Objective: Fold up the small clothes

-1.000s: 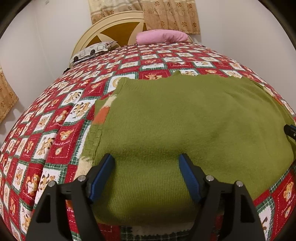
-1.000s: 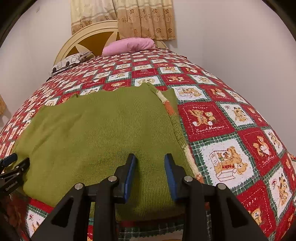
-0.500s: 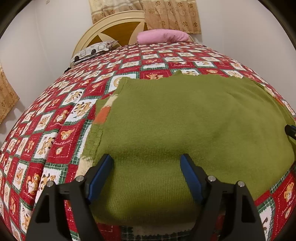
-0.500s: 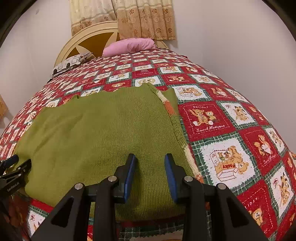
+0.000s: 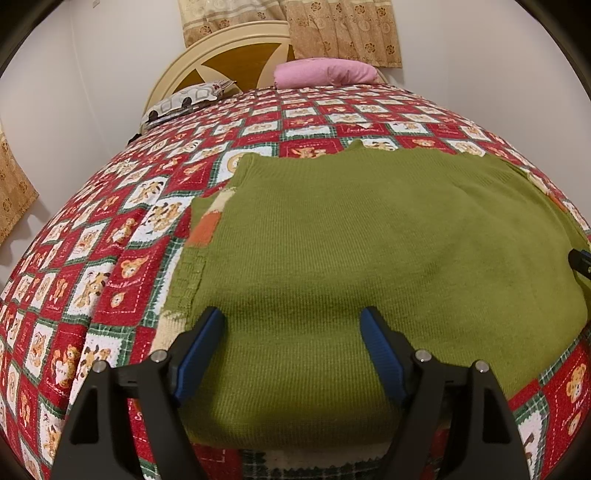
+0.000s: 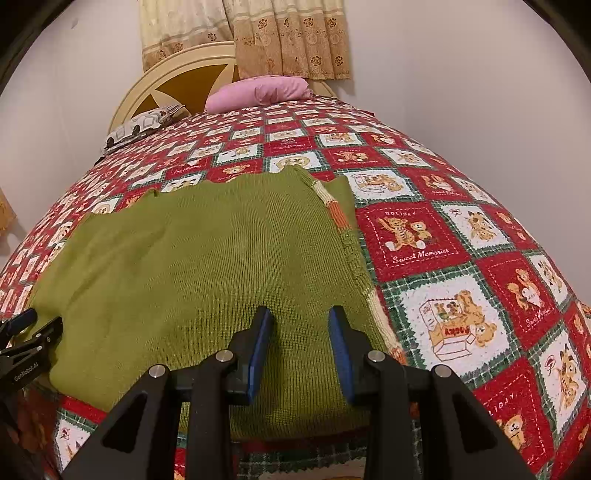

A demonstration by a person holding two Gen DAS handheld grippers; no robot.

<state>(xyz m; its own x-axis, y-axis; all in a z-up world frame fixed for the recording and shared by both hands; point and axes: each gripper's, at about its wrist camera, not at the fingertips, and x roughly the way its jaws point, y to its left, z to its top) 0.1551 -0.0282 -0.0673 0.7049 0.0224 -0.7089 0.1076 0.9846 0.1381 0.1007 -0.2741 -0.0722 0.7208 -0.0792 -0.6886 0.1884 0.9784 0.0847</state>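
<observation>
Sweater (image 5: 369, 266), green and knitted, lies flat on the bed, on a red quilt (image 5: 122, 266) with teddy bear squares. It is folded into a wide rectangle near the foot of the bed. A strip with cream and orange stripes (image 5: 207, 232) shows at its left edge in the left wrist view, and a similar striped strip (image 6: 334, 206) runs along its right edge in the right wrist view.

Left tongs (image 5: 293, 354) are released, with the jaws wide apart above the near left part of the sweater; the blue pads (image 5: 199, 350) do not press the cloth. Right tongs (image 6: 299, 350) are also released, with a narrower gap, over the near right part of the sweater, just beside the striped edge. Nothing is grasped by either.

In the right wrist view the left tongs appear at the far left, at the sweater's left edge. At the head of the bed there is a pink pillow (image 5: 325, 72), a patterned pillow (image 5: 184, 101), a cream headboard (image 5: 229, 48) and a beige curtain (image 5: 332, 29) on the white wall.
</observation>
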